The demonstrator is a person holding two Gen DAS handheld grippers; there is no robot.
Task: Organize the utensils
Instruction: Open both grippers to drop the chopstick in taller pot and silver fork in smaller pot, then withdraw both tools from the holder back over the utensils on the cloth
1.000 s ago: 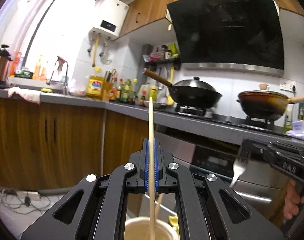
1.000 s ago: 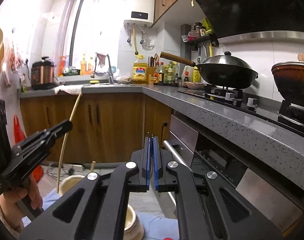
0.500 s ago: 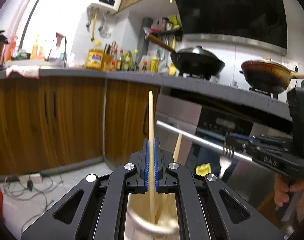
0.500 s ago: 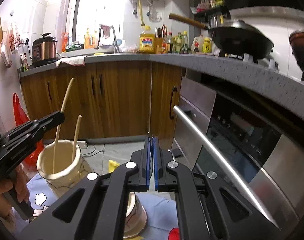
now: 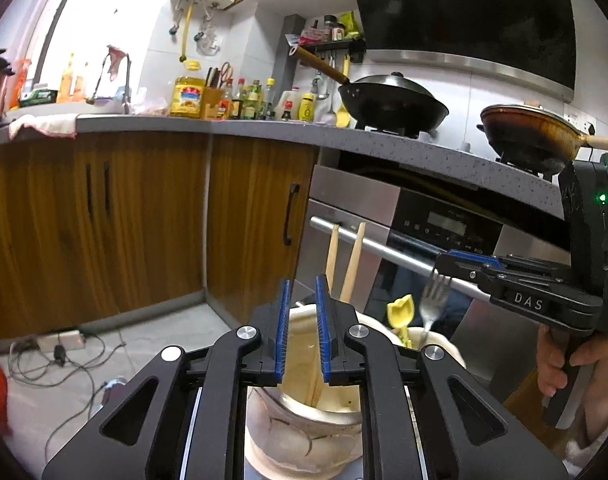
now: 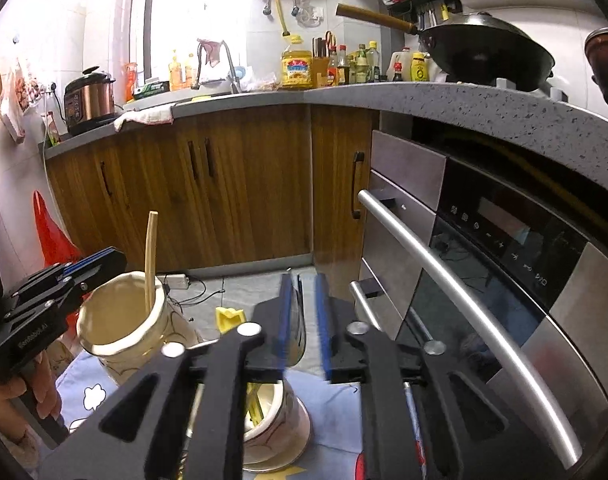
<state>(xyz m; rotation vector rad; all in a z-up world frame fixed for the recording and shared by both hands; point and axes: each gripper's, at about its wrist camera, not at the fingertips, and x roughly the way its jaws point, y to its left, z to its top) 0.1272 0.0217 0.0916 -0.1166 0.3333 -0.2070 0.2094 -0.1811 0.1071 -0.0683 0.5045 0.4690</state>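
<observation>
Your left gripper (image 5: 302, 320) fingers released over the cream jar (image 5: 304, 432) holding chopsticks (image 5: 351, 264), frame centre; right gripper (image 6: 304, 320) fingers released, fork (image 5: 431, 304) over the cup (image 6: 278, 436).

Right hand-held gripper (image 6: 304, 316) gapes above a cup (image 6: 276, 436); chopsticks (image 6: 150, 260) stand in a jar (image 6: 120, 336)

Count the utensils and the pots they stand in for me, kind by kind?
Chopsticks: 2
Fork: 1
Yellow plastic utensil: 1
Ceramic holders: 2, a cream one and a patterned one
Total: 6
</observation>
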